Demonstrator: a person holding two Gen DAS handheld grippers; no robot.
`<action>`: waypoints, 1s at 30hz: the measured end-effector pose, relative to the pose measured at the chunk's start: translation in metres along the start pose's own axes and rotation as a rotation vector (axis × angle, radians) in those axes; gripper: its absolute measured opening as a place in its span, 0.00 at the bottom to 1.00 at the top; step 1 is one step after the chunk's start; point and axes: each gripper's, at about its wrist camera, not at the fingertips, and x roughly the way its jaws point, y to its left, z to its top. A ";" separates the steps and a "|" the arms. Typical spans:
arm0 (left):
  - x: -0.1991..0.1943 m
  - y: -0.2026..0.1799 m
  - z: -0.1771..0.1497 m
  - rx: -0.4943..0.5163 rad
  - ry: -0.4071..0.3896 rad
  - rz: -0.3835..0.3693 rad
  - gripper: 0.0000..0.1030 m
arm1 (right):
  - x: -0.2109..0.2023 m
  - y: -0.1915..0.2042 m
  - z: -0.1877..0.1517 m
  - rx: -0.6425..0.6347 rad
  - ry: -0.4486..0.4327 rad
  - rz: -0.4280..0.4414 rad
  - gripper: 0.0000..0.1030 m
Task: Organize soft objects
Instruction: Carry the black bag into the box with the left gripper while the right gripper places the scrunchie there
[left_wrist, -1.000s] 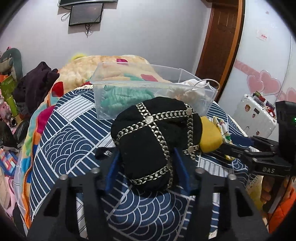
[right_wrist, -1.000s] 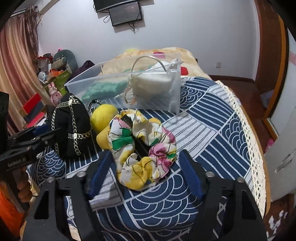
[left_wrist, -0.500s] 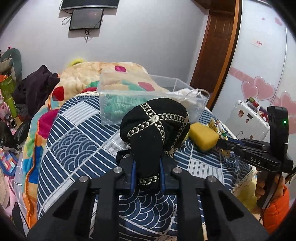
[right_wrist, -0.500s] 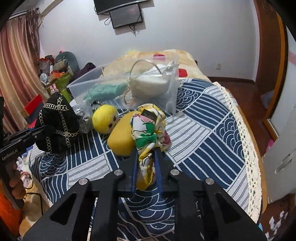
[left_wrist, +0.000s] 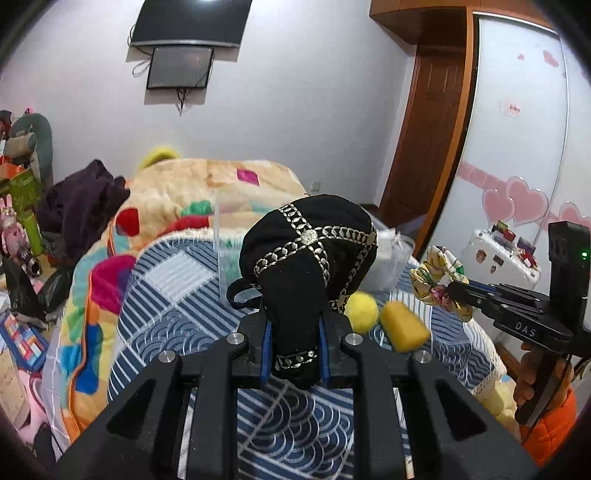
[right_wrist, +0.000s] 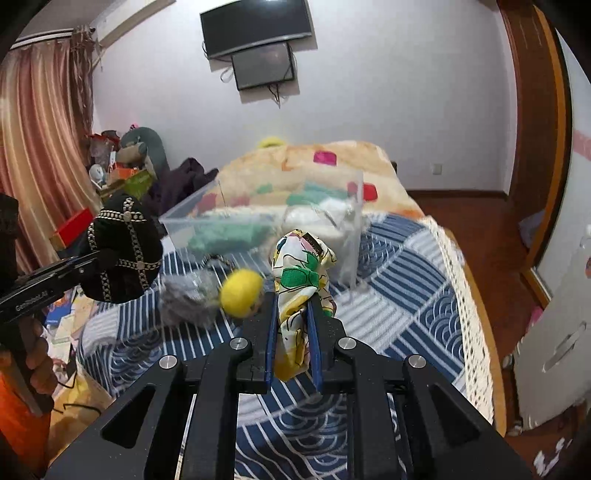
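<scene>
- The left gripper is clamping the lower part of a black cap with gold chain trim, its blue-padded jaws pressed against both sides of the fabric; the cap is being held up above the blue-and-white patterned bedspread.
- The right gripper is pinching a floral scrunchie between nearly closed jaws, with the bunched fabric sticking up above the fingertips and hanging a little below them.
- From the left wrist view, the right gripper is showing at the right edge, the scrunchie dangling off its tip above the bed.
- From the right wrist view, the cap is sitting in the left gripper at the left side.
- A clear plastic bin is standing on the bedspread beyond both grippers, holding a teal item and a white item.
- A fuzzy yellow ball and a yellow sponge-like block are lying on the bedspread between the two grippers, near the bin; both look blurred.
- A patchwork blanket is lying behind the bin.
</scene>
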 end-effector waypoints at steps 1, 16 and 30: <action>0.000 0.000 0.004 0.003 -0.010 0.001 0.19 | -0.001 0.002 0.004 -0.005 -0.013 0.003 0.13; 0.035 0.010 0.064 0.019 -0.090 0.053 0.19 | 0.017 0.019 0.066 -0.041 -0.165 0.023 0.13; 0.122 0.018 0.065 0.030 0.061 0.090 0.19 | 0.074 0.026 0.079 -0.041 -0.066 0.020 0.13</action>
